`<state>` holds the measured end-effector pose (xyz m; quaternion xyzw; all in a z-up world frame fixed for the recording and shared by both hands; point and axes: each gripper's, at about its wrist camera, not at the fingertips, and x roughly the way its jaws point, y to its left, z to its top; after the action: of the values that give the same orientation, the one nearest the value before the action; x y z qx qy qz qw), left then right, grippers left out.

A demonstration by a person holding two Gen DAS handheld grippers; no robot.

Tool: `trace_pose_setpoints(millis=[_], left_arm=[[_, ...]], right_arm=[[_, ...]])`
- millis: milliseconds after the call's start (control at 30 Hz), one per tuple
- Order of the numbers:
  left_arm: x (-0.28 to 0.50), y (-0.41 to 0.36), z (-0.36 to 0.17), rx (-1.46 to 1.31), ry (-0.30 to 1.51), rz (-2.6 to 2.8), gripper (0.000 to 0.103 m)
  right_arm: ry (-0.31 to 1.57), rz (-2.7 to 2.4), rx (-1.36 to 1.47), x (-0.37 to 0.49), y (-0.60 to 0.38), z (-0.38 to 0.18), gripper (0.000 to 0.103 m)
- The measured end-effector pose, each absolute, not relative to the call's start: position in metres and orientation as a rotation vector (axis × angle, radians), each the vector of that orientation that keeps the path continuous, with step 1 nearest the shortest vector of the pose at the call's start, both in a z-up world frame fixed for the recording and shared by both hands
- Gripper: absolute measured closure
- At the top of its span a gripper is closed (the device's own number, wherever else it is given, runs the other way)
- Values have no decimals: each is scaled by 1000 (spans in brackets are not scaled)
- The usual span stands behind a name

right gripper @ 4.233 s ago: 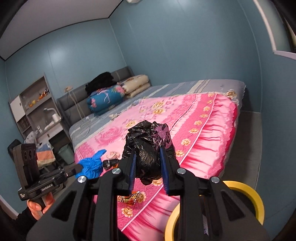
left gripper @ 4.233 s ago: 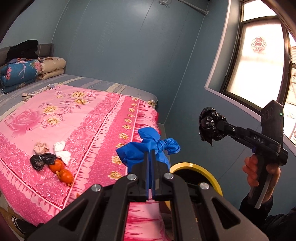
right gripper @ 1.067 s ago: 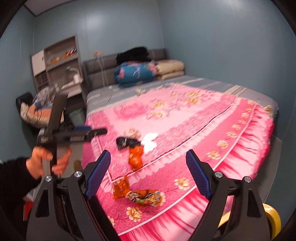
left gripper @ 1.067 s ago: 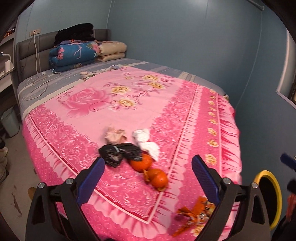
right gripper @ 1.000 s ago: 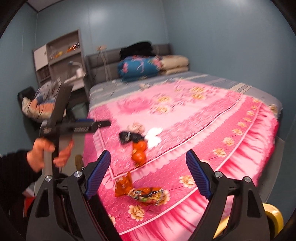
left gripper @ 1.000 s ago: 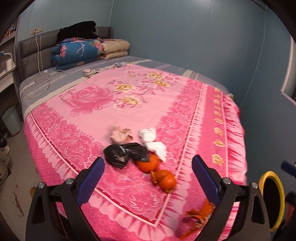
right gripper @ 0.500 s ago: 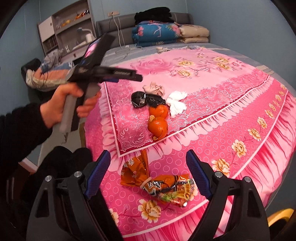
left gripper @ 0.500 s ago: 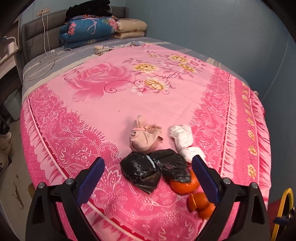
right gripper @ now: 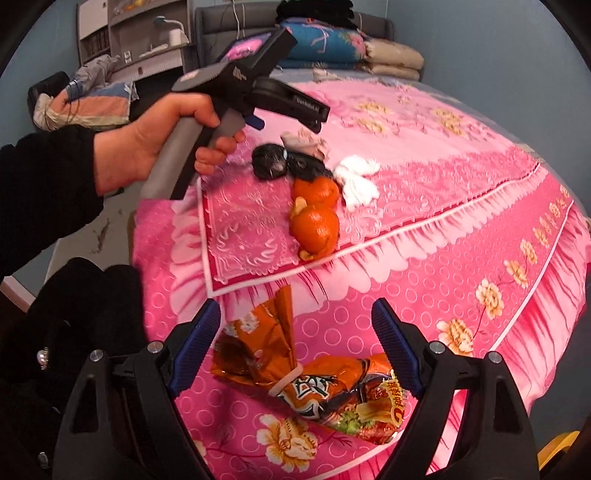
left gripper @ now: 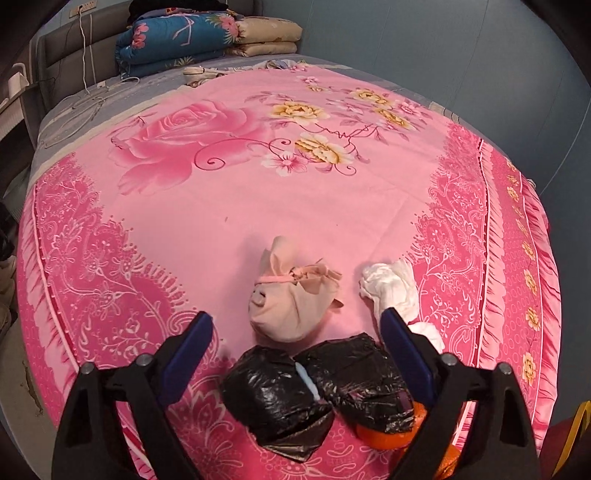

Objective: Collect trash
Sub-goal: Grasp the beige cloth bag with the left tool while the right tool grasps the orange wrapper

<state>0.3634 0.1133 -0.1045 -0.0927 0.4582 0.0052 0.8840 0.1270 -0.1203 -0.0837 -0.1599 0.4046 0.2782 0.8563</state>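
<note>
Trash lies on the pink bedspread (left gripper: 258, 192). My left gripper (left gripper: 295, 332) is open and empty, its fingers on either side of a tied beige bag (left gripper: 291, 306) and two black bags (left gripper: 317, 391); white tissue (left gripper: 391, 288) lies to the right and orange peel (left gripper: 388, 437) shows under the right finger. My right gripper (right gripper: 295, 328) is open and empty, above an orange snack wrapper (right gripper: 314, 376). The right wrist view also shows the left gripper (right gripper: 295, 122) over the black bags (right gripper: 284, 164), the orange peels (right gripper: 314, 214) and the tissue (right gripper: 356, 181).
Folded quilts (left gripper: 207, 37) are stacked at the head of the bed. A yellow bin rim (left gripper: 578, 435) shows at the lower right. A shelf unit (right gripper: 133, 33) and a chair with clothes (right gripper: 85, 99) stand left of the bed.
Both grippers, earlier shut on a blue bag and a black bag, are now open and empty. Both have moved closer to the trash on the bed.
</note>
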Motion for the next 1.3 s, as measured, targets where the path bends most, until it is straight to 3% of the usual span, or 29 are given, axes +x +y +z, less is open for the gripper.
trace_pose_setpoints(millis=[67, 133, 367, 667, 1300], left_arm=[[365, 112, -110, -197, 964, 3, 29], [368, 112, -114, -201, 978, -8, 47], [370, 113, -120, -228, 988, -37, 87], [360, 121, -110, -279, 960, -61, 96], [312, 131, -49, -353, 836, -138, 101]], right_arm=[[865, 584, -323, 130, -121, -87, 25], [880, 582, -319, 133, -121, -91, 29], [940, 595, -325, 137, -114, -102, 72], [998, 587, -230, 147, -126, -101, 86], [958, 644, -42, 137, -147, -54, 90]])
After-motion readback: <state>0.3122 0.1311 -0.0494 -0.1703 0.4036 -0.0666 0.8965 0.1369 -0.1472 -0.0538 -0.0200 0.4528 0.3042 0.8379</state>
